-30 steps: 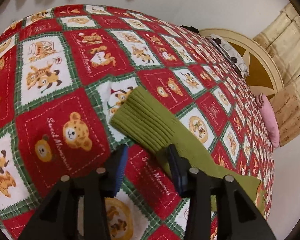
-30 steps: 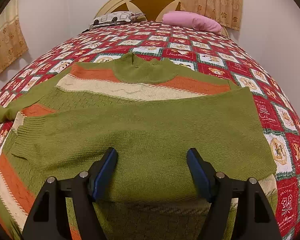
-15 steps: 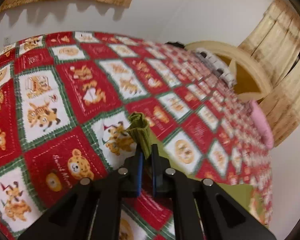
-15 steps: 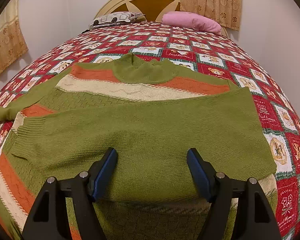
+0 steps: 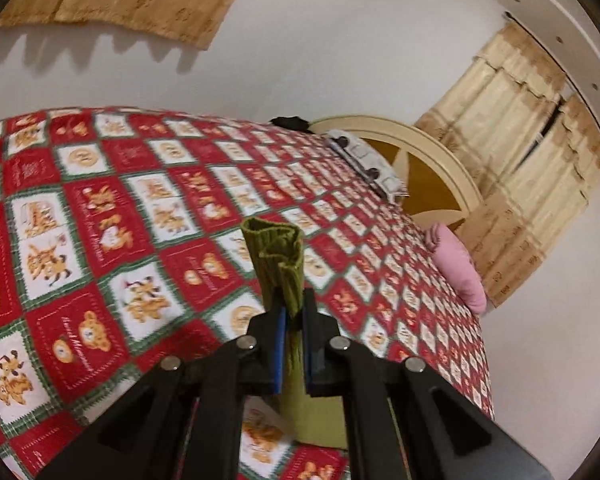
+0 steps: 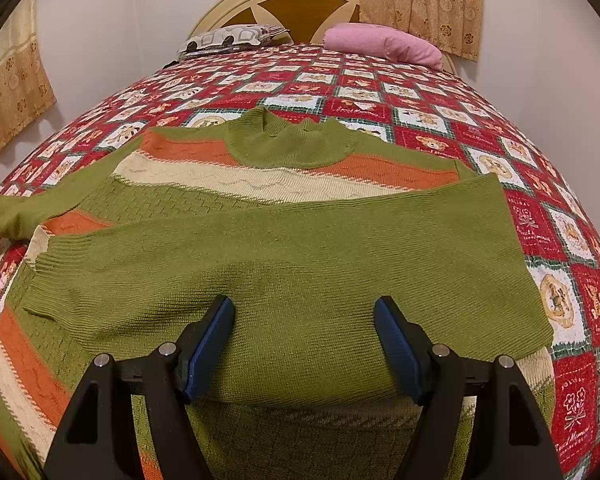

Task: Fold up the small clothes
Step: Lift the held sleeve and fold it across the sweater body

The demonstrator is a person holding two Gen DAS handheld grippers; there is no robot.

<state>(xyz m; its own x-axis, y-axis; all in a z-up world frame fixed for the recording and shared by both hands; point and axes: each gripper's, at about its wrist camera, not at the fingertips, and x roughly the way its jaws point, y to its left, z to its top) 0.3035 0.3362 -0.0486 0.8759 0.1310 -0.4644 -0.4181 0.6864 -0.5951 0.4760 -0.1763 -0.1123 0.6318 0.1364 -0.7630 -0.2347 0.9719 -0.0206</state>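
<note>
On the left, the left claw point(image 5: 291, 320) is clamped on the ribbed cuff point(image 5: 278, 258) of the green sweater's sleeve, its blue pads pressed tight against the knit. The cuff stands up crumpled above the fingertips, lifted clear of the bedspread point(image 5: 100, 208), and the rest of that sleeve hangs down below the claw. To the left of it the red, white and green teddy-bear bedspread lies bare out to the bed's edge, giving open room on that side.

In the right wrist view, the sweater point(image 6: 300, 248) lies spread flat on the bed, collar toward the headboard point(image 6: 284, 4), with orange and cream stripes across the chest. One green sleeve is folded across the body, its cuff ending near the left side of the sweater. The other sleeve trails off toward the left edge of the view. The right claw point(image 6: 304, 344) hovers over the folded sleeve with its jaws wide apart and nothing between the pads.

To the right of the sweater a strip of bedspread stays uncovered up to the bed's right edge. At the head of the bed lie a patterned pillow point(image 6: 228, 40) and a pink pillow point(image 6: 380, 44), well apart from the sweater. White walls and tan floral curtains point(image 6: 420, 0) close the room.
</note>
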